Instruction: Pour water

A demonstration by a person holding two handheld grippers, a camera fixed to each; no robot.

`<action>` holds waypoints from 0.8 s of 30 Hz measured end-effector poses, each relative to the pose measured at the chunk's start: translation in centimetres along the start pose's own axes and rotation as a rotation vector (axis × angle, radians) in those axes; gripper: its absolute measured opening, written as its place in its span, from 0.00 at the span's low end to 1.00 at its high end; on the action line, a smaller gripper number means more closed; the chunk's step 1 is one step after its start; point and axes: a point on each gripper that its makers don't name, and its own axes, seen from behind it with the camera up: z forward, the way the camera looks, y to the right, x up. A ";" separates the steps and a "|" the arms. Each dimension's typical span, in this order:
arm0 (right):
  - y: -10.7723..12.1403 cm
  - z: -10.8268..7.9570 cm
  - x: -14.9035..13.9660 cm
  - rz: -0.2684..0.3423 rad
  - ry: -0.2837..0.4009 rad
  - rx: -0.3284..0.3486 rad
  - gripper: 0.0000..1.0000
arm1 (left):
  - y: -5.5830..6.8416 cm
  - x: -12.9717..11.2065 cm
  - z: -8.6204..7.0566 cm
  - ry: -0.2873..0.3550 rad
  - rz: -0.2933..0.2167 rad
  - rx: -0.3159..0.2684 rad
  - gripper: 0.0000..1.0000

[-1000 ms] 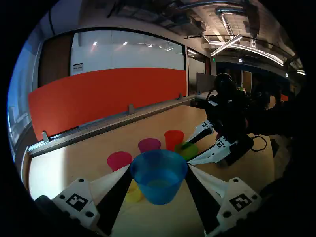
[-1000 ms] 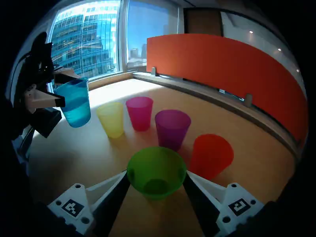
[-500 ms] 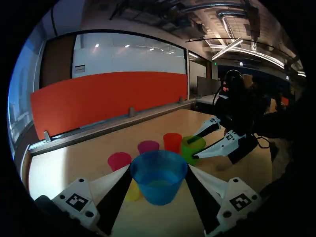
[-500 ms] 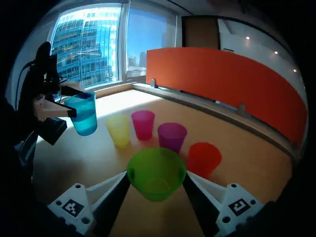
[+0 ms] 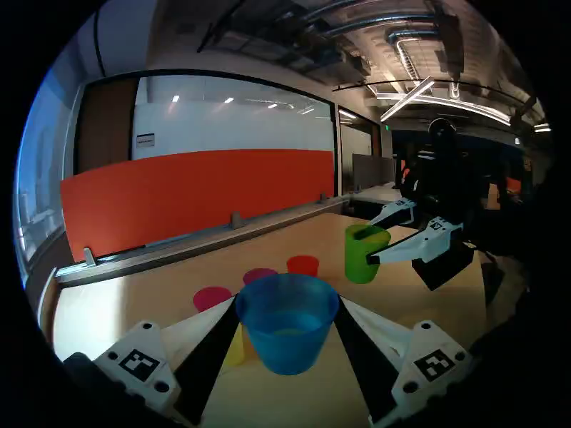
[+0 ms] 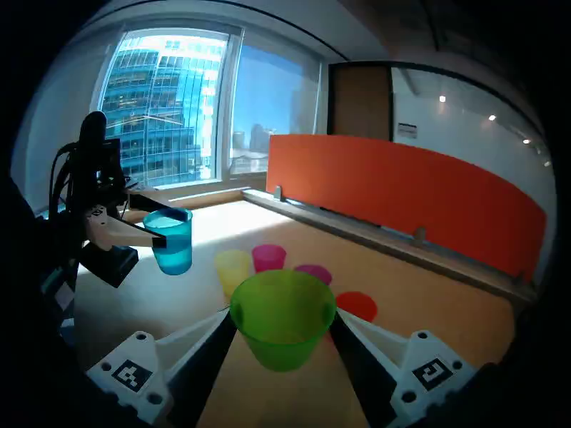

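My left gripper (image 5: 287, 329) is shut on a blue cup (image 5: 287, 329) that holds water, seen upright and raised over the table. From the right gripper view the same blue cup (image 6: 170, 241) hangs at the left, held by the left gripper (image 6: 153, 228). My right gripper (image 6: 283, 328) is shut on a green cup (image 6: 283, 324), lifted well above the table. In the left gripper view the green cup (image 5: 362, 252) stands upright in the air at the right, between the right gripper's fingers (image 5: 414, 246).
On the wooden table (image 6: 428, 335) stand a yellow cup (image 6: 233, 269), a pink cup (image 6: 268, 256), a purple cup (image 6: 312, 274) and a red cup (image 6: 356, 305). An orange partition (image 6: 400, 189) runs along the far edge. Windows (image 6: 171, 114) are at the left.
Both grippers have risen with their cups. The green cup has lifted off the table area and the cups on the table now look smaller and lower.
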 end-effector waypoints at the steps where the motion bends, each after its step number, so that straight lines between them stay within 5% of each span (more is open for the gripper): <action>1: -0.2 -0.3 0.3 -0.003 0.010 -0.001 0.91 | 0.2 0.2 -0.1 0.006 -0.003 -0.001 0.88; 14: -1.8 -2.7 4.4 -0.033 0.158 -0.021 0.91 | 1.7 2.3 -1.3 0.076 -0.036 -0.013 0.89; 24: -2.2 -3.0 5.2 -0.034 0.190 -0.025 0.91 | 2.3 3.3 -1.5 0.096 -0.028 -0.020 0.88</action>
